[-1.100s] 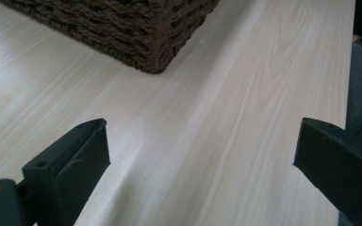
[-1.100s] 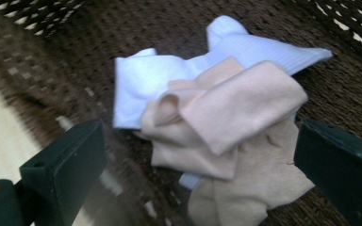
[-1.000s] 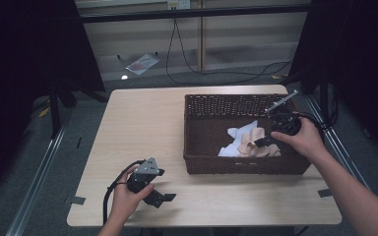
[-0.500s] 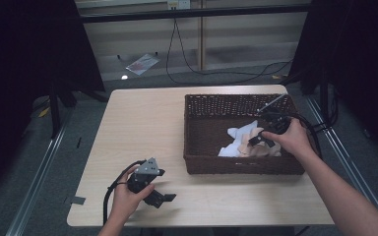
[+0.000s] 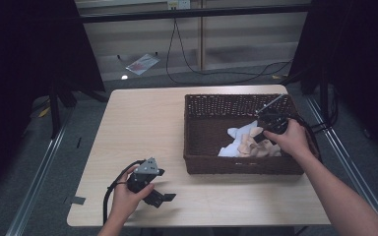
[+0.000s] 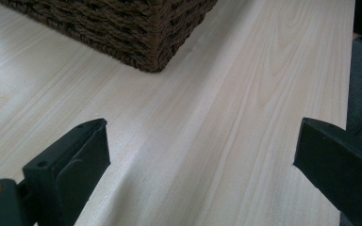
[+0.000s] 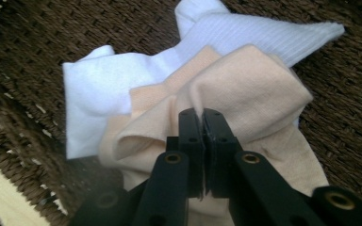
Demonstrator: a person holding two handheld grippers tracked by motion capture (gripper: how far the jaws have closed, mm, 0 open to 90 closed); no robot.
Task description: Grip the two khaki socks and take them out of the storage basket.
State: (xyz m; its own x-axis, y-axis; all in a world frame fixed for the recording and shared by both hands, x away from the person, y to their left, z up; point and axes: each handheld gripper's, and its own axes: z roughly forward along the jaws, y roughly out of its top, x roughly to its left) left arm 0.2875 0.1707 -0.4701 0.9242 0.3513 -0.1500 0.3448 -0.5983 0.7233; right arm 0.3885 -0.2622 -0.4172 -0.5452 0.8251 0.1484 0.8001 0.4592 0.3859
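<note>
A dark woven basket (image 5: 236, 100) on the right half of the table holds a beige cloth (image 5: 248, 146) lying over a white cloth (image 5: 236, 132). My right gripper (image 5: 262, 136) reaches down into the basket. Its jaws have just been closing and now pinch a raised fold of the beige cloth (image 7: 254, 80), shown close up at my right gripper (image 7: 202, 113), with the white cloth (image 7: 103, 89) beneath. My left gripper (image 5: 163, 196) rests on the table near the front left, open. Between its jaws (image 6: 200, 141) is bare wood, with the basket's corner (image 6: 136, 28) ahead.
The light wooden table (image 5: 142, 128) is bare left of the basket. Cables trail from both grippers. Dark curtains and stand legs flank the table, and a metal rail runs along the floor at the left (image 5: 39, 182).
My right hand moved left and down into the basket, and its jaws closed on the beige cloth. The left hand kept still.
</note>
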